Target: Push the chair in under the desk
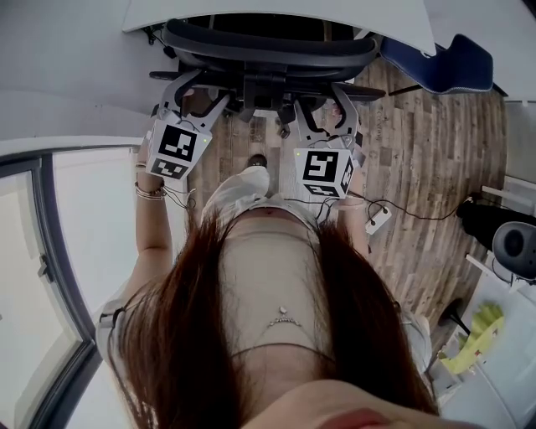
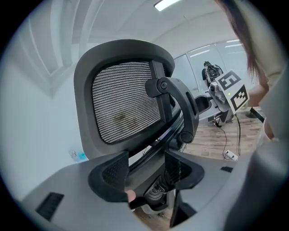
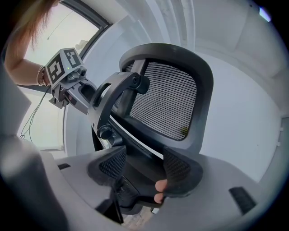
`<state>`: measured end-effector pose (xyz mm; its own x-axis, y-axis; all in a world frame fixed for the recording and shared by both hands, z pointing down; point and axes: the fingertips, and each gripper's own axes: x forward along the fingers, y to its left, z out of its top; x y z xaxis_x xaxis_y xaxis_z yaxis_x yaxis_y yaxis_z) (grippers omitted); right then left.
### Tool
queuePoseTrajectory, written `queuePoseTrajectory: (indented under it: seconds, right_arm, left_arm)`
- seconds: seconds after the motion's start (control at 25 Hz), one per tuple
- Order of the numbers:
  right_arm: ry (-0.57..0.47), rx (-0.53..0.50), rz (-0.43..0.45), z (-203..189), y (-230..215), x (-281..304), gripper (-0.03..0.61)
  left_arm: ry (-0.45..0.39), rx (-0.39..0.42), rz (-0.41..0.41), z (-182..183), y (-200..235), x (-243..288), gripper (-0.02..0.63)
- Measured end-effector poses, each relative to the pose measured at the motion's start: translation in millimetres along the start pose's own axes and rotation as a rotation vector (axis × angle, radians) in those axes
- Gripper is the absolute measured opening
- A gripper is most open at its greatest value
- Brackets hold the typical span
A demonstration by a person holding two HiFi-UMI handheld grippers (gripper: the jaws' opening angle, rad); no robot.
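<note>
A black mesh-backed office chair [image 1: 268, 46] stands at the top of the head view, its seat under the white desk [image 1: 394, 17]. My left gripper [image 1: 197, 94] and right gripper [image 1: 322, 102] reach side by side to the chair's back, both open. In the left gripper view the left gripper [image 2: 146, 169] straddles the dark frame below the mesh headrest [image 2: 126, 103]. The right gripper [image 3: 143, 169] straddles the same frame from the other side, under the headrest [image 3: 162, 103]. Whether the pads touch the frame is hidden.
A blue seat [image 1: 448, 67] sits right of the desk. A white power strip [image 1: 378, 219] with its cable lies on the wood floor. A black round device [image 1: 515, 243] and yellow-green items [image 1: 477, 335] are at the right. A glass wall [image 1: 50, 251] runs along the left.
</note>
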<state>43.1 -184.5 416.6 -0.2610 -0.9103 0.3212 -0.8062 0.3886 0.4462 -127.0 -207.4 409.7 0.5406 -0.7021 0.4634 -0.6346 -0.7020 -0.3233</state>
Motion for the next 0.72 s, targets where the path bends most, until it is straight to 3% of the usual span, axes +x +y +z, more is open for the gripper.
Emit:
queuePoseTrajectory:
  seconds: [0.72]
  right_arm:
    - [0.022, 0.013, -0.004, 1.8, -8.5, 20.8, 0.267]
  left_arm:
    - [0.005, 0.065, 0.043, 2.2, 16.7, 16.1, 0.247]
